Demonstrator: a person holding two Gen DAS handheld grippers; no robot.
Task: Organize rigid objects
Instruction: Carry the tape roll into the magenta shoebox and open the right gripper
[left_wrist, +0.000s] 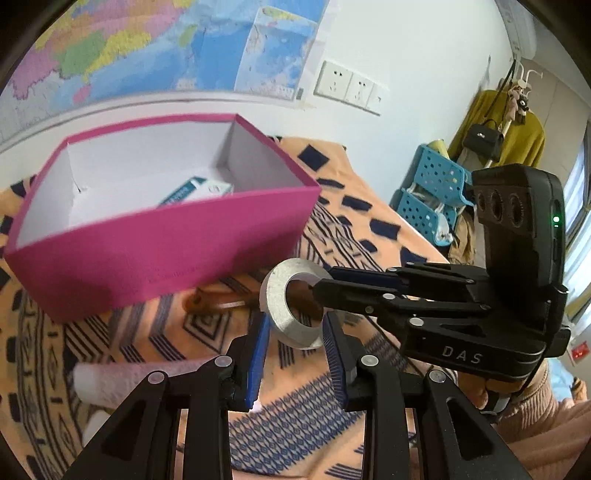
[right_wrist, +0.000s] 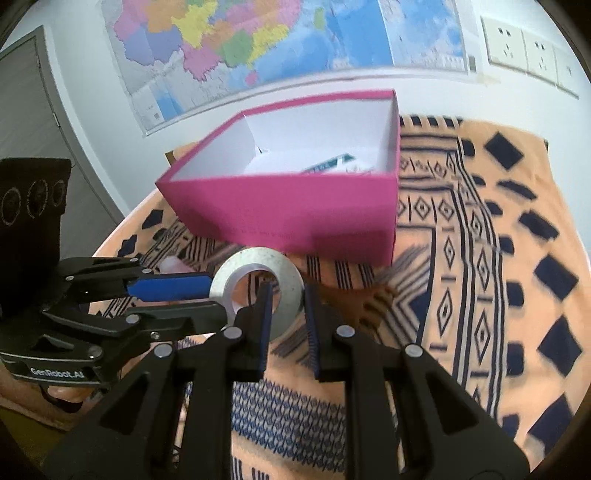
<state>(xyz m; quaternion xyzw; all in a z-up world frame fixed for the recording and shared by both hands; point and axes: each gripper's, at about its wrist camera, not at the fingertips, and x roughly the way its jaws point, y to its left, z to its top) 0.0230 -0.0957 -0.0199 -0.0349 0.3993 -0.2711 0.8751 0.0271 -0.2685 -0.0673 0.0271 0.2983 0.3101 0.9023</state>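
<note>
Claws angled down — left claw and right claw both clamping tape roll, above cloth.

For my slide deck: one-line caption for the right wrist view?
Both tongs, right and left, grip a silver tape roll before the open pink box.

Both wrist cameras look down, tilted, at the pink box from close by: left from its near-left, right from its near-right, sharing box and ring.
</note>
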